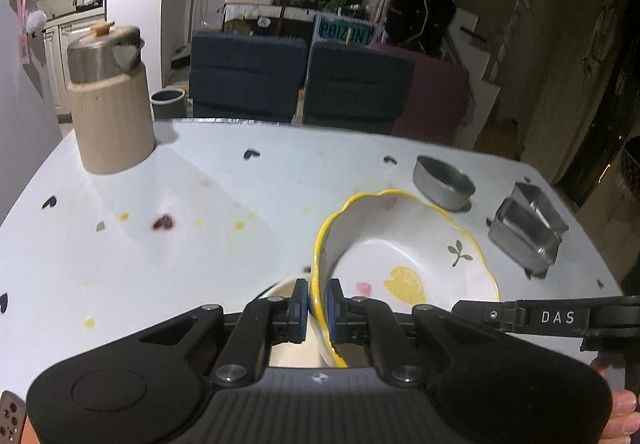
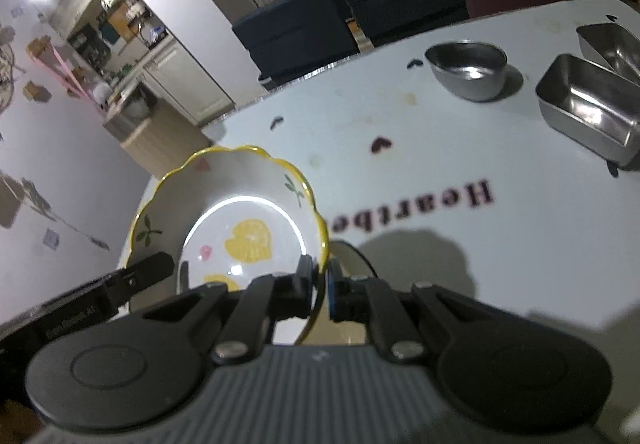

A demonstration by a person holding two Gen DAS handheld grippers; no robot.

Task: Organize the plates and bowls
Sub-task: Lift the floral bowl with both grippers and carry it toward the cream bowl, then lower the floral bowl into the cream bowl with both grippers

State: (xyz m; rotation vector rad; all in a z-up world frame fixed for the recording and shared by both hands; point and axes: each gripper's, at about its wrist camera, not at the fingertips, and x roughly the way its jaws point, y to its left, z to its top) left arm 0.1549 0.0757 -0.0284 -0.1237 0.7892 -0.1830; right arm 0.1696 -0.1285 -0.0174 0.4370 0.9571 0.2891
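Note:
A white bowl (image 1: 400, 244) with a scalloped yellow rim and lemon prints is held tilted just above the white tablecloth (image 1: 180, 252). My left gripper (image 1: 318, 292) is shut on its left rim, one pad inside and one outside. In the right wrist view the same bowl (image 2: 240, 211) fills the lower left, and my right gripper (image 2: 320, 272) is shut on its opposite rim. Each gripper shows in the other's view: a right finger (image 1: 480, 312) and a left finger (image 2: 148, 268). A cream dish (image 1: 288, 336) shows dimly under the left fingers.
A round steel bowl (image 2: 466, 69) and two rectangular steel tins (image 2: 584, 111) (image 2: 612, 43) stand at the far right of the table. A beige canister topped by a steel pot (image 1: 112, 115) stands at the far left. Dark chairs (image 1: 248, 75) line the far edge.

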